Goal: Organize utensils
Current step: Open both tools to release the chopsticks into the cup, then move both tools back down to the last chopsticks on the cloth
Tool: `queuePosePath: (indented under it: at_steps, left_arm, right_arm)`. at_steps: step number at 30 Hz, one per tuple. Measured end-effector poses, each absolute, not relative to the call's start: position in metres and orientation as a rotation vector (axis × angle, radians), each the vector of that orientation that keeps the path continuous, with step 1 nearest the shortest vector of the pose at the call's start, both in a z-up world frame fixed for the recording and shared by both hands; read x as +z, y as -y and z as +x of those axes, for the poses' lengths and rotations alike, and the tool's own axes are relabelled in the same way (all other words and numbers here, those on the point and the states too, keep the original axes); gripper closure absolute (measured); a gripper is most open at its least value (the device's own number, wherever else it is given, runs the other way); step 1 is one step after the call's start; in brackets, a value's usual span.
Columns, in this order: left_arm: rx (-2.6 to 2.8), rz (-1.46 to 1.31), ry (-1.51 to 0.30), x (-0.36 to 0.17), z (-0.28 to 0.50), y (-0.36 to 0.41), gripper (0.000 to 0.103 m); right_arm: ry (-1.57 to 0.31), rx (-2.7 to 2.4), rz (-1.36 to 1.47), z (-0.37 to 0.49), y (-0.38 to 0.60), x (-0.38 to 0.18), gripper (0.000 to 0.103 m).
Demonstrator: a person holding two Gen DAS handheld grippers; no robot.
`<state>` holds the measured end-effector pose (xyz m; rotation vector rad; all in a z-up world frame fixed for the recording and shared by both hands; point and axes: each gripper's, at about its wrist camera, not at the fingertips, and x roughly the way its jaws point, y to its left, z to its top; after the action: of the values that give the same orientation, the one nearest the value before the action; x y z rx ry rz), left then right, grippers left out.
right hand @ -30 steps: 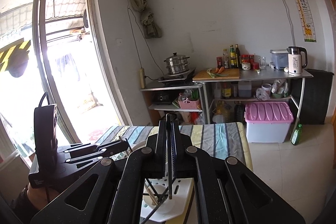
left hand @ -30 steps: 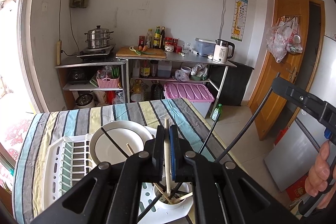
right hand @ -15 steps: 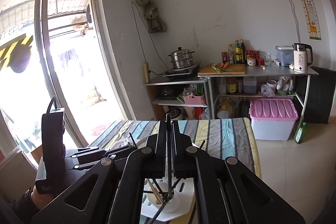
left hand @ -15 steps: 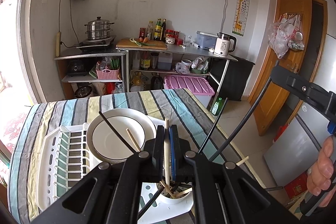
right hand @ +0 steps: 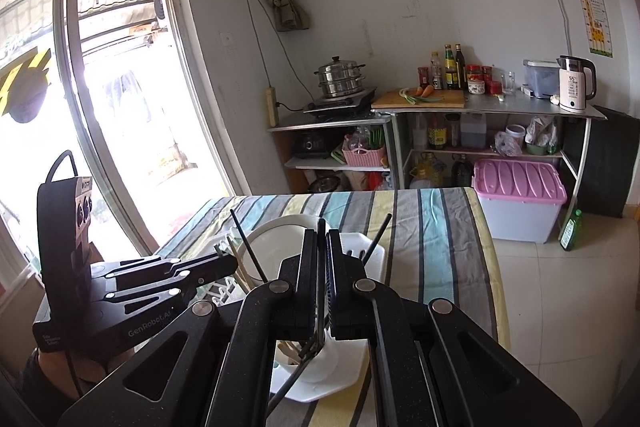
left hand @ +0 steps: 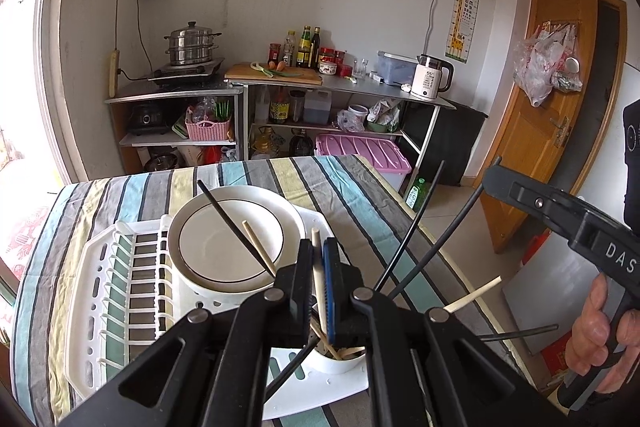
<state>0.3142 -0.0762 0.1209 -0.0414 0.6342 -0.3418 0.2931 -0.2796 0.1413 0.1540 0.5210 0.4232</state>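
My left gripper (left hand: pixel 318 267) is shut on a pale wooden chopstick (left hand: pixel 319 275) whose lower end stands in the white utensil cup (left hand: pixel 340 361) of a white dish rack (left hand: pixel 120 291). My right gripper (right hand: pixel 322 259) is shut on a black chopstick (right hand: pixel 321 267) that also reaches down into the cup (right hand: pixel 320 359). Several black and wooden chopsticks (left hand: pixel 420 227) lean out of the cup. A white plate (left hand: pixel 230 239) sits in the rack. The right gripper shows at the right of the left wrist view (left hand: pixel 496 175), the left gripper at the left of the right wrist view (right hand: pixel 230 259).
The rack stands on a table with a striped cloth (left hand: pixel 360 187). Its right edge drops to a tiled floor (right hand: pixel 560 287). Behind are metal shelves with a steamer pot (left hand: pixel 192 45), bottles, a kettle (left hand: pixel 430 81) and a pink-lidded bin (right hand: pixel 518 203). A window is at the left.
Both grippers have lowered and tilted down toward the cup, each still holding its chopstick. The rack and plate now fill more of both views.
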Motion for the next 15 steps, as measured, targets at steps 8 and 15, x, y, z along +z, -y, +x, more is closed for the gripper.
queuePosePath:
  at_steps: [8,15]
  left_arm:
    - [-0.328,-0.05,-0.637,0.12,0.31,0.07,0.097]
    - [-0.326,-0.052,-0.639,0.119,0.302,0.066,0.096]
  right_arm:
    - [-0.53,0.406,0.156,0.29,0.284,0.14,0.099]
    - [-0.531,0.396,0.157,0.285,0.288,0.139,0.093]
